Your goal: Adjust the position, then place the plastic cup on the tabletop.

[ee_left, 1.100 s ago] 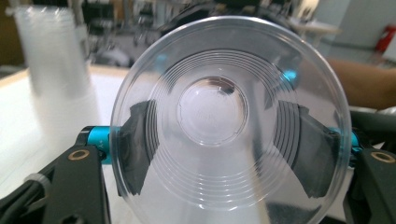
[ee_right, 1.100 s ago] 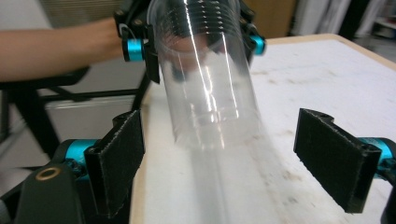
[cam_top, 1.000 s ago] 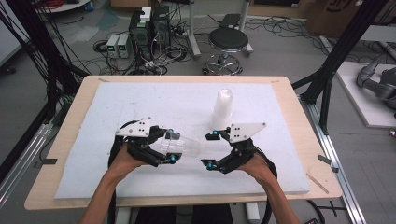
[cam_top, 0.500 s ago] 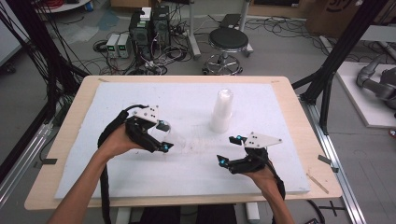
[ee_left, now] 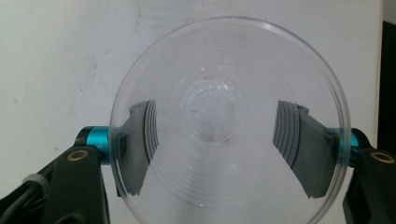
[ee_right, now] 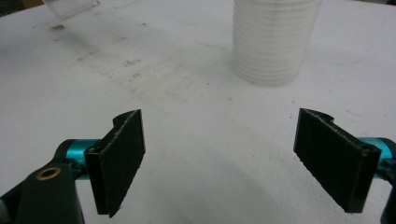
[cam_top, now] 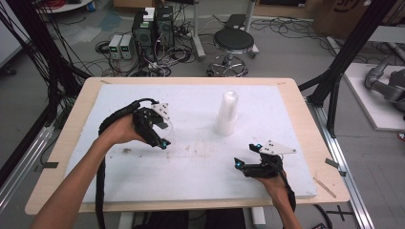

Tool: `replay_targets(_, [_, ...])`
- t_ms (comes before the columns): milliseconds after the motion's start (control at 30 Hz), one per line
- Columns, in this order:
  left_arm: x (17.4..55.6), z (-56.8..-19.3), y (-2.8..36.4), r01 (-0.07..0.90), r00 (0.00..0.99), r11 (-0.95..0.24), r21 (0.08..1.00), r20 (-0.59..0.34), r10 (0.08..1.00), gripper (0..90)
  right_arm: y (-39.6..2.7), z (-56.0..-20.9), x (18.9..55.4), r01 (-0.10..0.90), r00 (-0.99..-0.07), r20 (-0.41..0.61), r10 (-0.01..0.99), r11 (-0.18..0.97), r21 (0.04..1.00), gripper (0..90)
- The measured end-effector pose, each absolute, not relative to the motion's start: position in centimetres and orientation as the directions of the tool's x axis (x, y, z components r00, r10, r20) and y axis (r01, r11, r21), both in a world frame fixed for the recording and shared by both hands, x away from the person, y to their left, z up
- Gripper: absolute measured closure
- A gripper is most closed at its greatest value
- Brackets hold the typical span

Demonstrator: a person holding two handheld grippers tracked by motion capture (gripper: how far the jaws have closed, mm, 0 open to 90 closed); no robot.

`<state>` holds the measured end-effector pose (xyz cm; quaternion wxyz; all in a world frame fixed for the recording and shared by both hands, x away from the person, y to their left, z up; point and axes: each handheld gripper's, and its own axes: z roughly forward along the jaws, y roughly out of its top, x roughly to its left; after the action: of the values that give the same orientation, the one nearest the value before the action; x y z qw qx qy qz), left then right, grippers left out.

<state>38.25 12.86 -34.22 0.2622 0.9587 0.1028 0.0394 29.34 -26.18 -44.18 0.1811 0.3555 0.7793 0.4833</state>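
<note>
The left gripper (cam_top: pixel 160 136) is clamped on a single clear cup (ee_left: pixel 229 121), one jaw pressed to each side of its wall. The cup's mouth faces the gripper camera and its base points away toward the white mat (cam_top: pixel 191 171), so its long axis runs along the jaws. In the high view this gripper sits over the left half of the mat, near mid-depth; the cup itself is hard to make out there.

The right gripper (cam_top: pixel 250 157) stands spread and empty, low over the mat near the front right corner.

The cup stack (cam_top: pixel 227 113) stands upright, right of centre toward the far edge. It lies ahead of the right gripper and well apart from the left, to its right. Judgement: the right gripper is nearer the stack and faces it squarely, so a further pull from the stack falls to that hand.
</note>
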Motion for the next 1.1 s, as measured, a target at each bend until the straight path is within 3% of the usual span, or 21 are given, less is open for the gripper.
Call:
replay_targets(300, [38.5, -34.6, 12.6, 0.173, 0.976, -0.866, 0.469, 0.035, 0.214, 30.5, -26.2, -45.3, 29.7, 0.393, -0.664, 0.054, 0.746, 0.287, 0.873, 16.1])
replay_targets(1100, [39.3, -35.8, 11.6, 0.183, 0.973, -0.869, 0.460, 0.044, 0.228, 30.6, -26.3, -45.3, 29.7, 0.397, -0.666, 0.057, 0.744, 0.288, 0.872, 16.2])
